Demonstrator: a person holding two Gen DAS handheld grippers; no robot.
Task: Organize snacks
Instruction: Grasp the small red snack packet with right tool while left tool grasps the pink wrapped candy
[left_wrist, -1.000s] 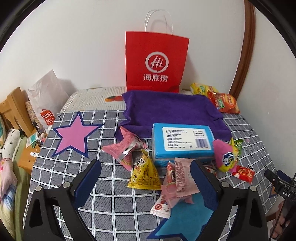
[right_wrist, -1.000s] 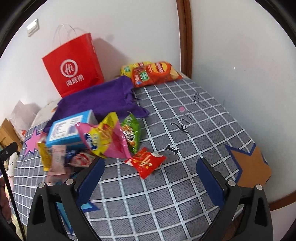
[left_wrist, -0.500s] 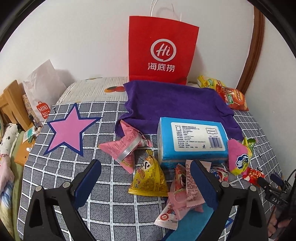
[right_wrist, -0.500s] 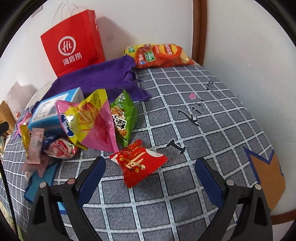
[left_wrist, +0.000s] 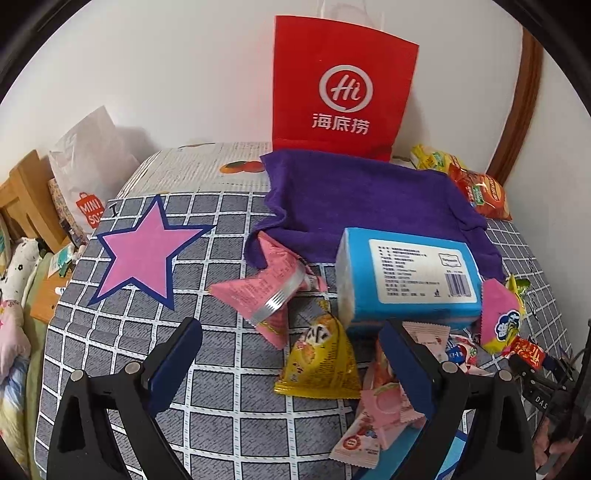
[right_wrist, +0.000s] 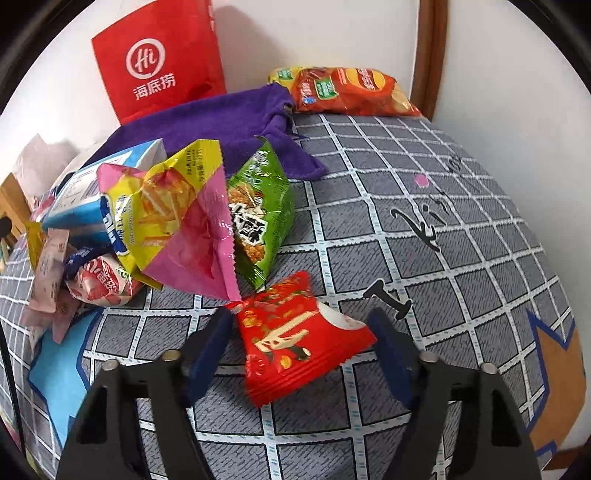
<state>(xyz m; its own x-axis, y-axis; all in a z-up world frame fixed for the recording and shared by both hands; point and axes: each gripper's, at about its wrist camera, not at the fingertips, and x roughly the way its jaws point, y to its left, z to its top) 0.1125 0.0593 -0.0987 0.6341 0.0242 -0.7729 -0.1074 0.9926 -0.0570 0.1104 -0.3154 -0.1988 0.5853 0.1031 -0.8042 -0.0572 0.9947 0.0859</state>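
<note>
A red snack packet (right_wrist: 295, 339) lies on the grey checked cloth (right_wrist: 424, 229), between the jaws of my right gripper (right_wrist: 301, 321). The jaws are closing; the pads stand at the packet's edges without visibly squeezing it. Behind it lie a green packet (right_wrist: 258, 210) and a pink-and-yellow bag (right_wrist: 177, 218). My left gripper (left_wrist: 290, 328) is open and hovers over a yellow triangular packet (left_wrist: 321, 362). Its right finger covers part of several small pink packets (left_wrist: 380, 406). A pink packet (left_wrist: 266, 291) and a blue box (left_wrist: 410, 273) lie just beyond.
A purple towel (left_wrist: 362, 199) and a red paper bag (left_wrist: 343, 88) stand at the back by the wall, with chip bags (right_wrist: 351, 92) in the corner. Paper stars lie on the cloth: pink (left_wrist: 144, 251), blue (right_wrist: 59, 365), orange (right_wrist: 557, 373). Left of the bed is clutter.
My right gripper has come down onto the red packet and its jaws have narrowed around it. The left gripper has drifted forward and down toward the yellow packet, still open.
</note>
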